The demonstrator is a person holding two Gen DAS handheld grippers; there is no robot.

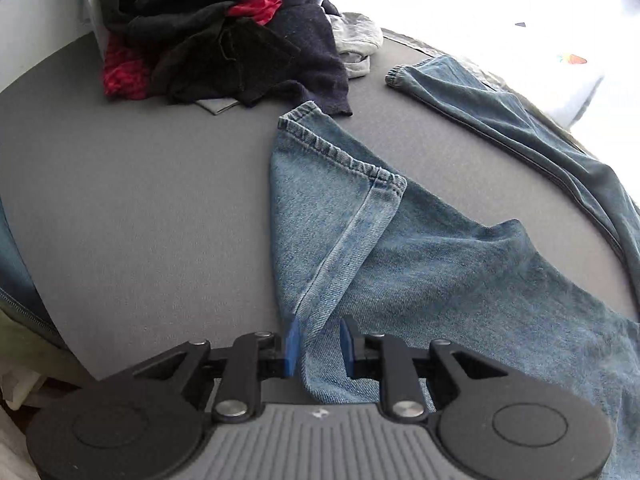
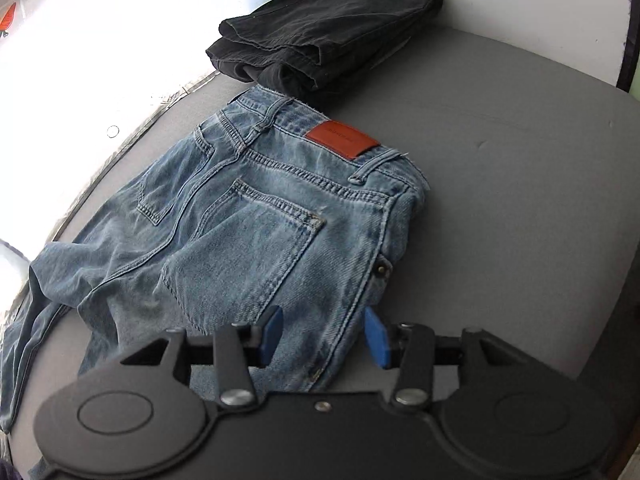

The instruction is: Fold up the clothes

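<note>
Light blue jeans lie spread on a grey padded surface. In the left wrist view one leg (image 1: 360, 240) runs from its hem toward me, and the other leg (image 1: 520, 132) lies along the right edge. My left gripper (image 1: 319, 346) is open, its blue pads astride the near edge of the leg. In the right wrist view the seat of the jeans (image 2: 280, 208) faces up with back pockets and a brown leather patch (image 2: 342, 139). My right gripper (image 2: 324, 340) is open, its pads astride the side seam below the waistband.
A heap of unfolded black, red, navy and grey clothes (image 1: 224, 32) sits at the far left. A folded black garment (image 2: 324, 28) lies beyond the waistband. The grey surface (image 1: 140, 200) ends at a bright white area on the far side.
</note>
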